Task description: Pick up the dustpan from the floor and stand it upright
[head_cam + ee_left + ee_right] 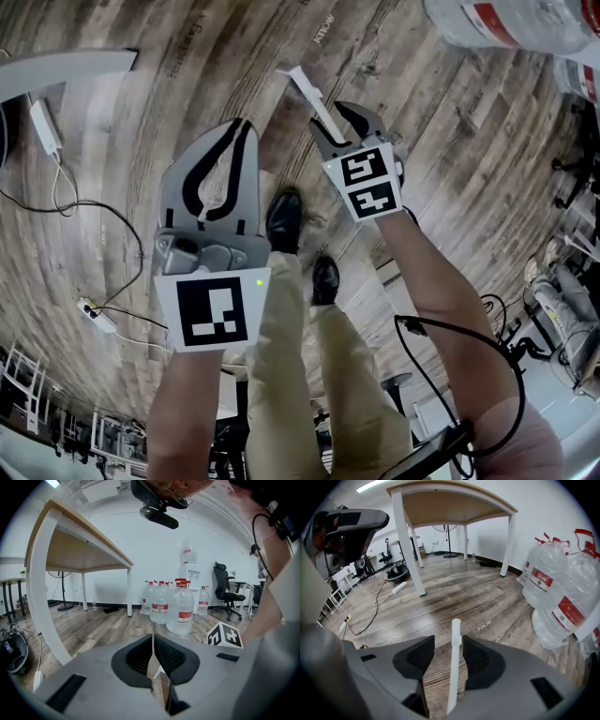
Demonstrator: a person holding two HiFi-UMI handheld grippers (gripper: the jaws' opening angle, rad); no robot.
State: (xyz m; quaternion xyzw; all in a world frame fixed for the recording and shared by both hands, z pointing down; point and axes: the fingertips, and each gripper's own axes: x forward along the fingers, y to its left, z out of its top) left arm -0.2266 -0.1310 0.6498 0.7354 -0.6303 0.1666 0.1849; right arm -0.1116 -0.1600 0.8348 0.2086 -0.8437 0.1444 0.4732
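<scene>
While the right hand-held gripper (339, 127) hangs over the wood-plank floor (169, 66), its two jaws stand apart, with the dustpan handle (454, 667) running lengthwise between them. That thin white handle lies close against the pad on the right in the right gripper view, and whether it touches that pad cannot be told. A plain strip of floor shows between the handle and the other pad, so the jaws are not pressed onto it from both sides. The handle's tip reaches out past the jaw tips, and the pan of the dustpan shows in no view. The left hand-held gripper (242, 129) is to the left of the right one, its jaws drawn almost together. Only a narrow slit of floor shows between its pads, and nothing is gripped there. Below and between the two hand-held grippers, the person's black shoes (283, 220) stand on the floor. Ahead of the right hand-held gripper and off to its right stand large water bottles (562, 597) with red labels. Ahead and to its left is a wooden tabletop (454, 498) on white legs. Well off to the left of the left hand-held gripper, a white power strip (94, 314) lies on the floor with its cable.
</scene>
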